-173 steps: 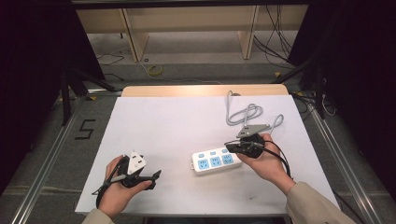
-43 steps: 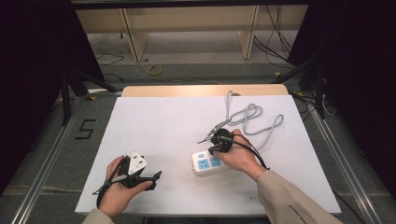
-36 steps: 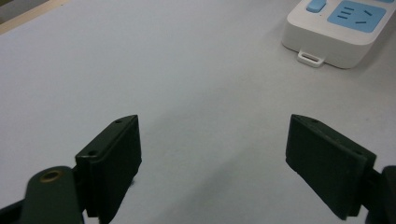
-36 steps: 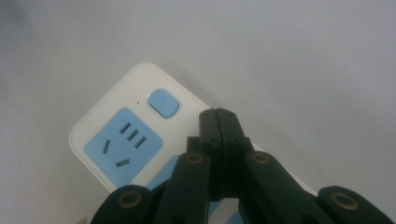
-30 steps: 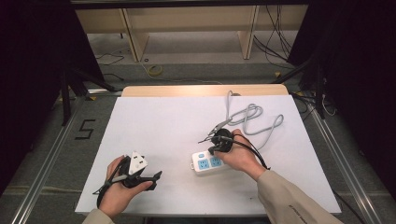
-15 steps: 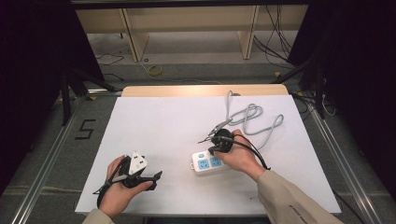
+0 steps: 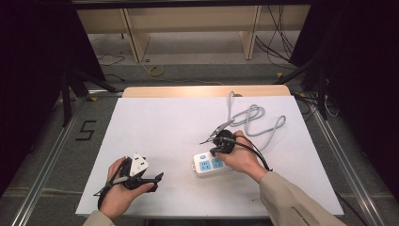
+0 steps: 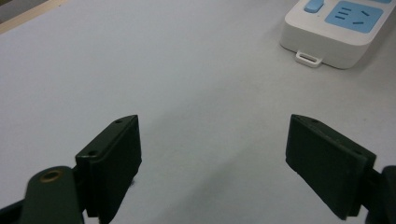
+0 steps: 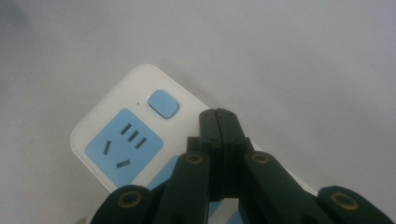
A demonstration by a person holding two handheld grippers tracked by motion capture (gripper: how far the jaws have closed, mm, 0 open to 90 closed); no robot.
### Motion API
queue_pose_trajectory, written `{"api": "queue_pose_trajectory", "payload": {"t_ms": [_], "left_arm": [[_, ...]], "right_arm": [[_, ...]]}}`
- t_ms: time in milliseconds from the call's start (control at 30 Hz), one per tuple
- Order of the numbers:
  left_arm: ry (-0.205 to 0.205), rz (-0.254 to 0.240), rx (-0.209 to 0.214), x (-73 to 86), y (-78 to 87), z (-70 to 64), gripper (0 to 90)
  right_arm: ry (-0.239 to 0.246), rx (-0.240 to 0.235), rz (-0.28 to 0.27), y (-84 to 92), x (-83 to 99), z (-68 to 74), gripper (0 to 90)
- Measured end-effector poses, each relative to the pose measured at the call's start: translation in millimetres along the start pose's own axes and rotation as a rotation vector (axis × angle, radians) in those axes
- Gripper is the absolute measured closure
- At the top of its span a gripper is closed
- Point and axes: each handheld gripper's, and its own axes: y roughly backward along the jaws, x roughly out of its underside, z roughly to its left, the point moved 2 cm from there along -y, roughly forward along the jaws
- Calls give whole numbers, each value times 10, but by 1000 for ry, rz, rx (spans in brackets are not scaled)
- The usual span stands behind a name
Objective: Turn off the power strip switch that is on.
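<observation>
- Lying flat on the white table (image 7: 164, 127), a white power strip (image 7: 210, 164) with blue sockets is seen near the front edge, right of centre; a blue button (image 9: 163, 103) sits at its end.
- The right gripper (image 9: 219, 122) is held over the strip, its two black jaws pressed together with nothing between them; their tips are seen just beside the button.
- Much of the strip's far end is hidden in the high view by the right hand (image 7: 242, 157).
- A grey cable (image 7: 256, 123) is coiled loosely on the table behind that hand.
- The left gripper (image 8: 212, 158) is held low over bare table near the front left corner, its jaws spread wide apart and empty; it is kept well apart from the strip.
- A left hand (image 7: 120, 190) is wrapped around that gripper.
- Wooden shelving (image 7: 188, 23) and loose wires are seen on the floor beyond the table.
</observation>
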Motion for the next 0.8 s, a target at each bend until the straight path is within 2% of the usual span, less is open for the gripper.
{"api": "queue_pose_trajectory", "payload": {"t_ms": [800], "left_arm": [[-3,2,2,0,-3,2,179]], "right_arm": [[9,-3,5,8,1,5,900]]}}
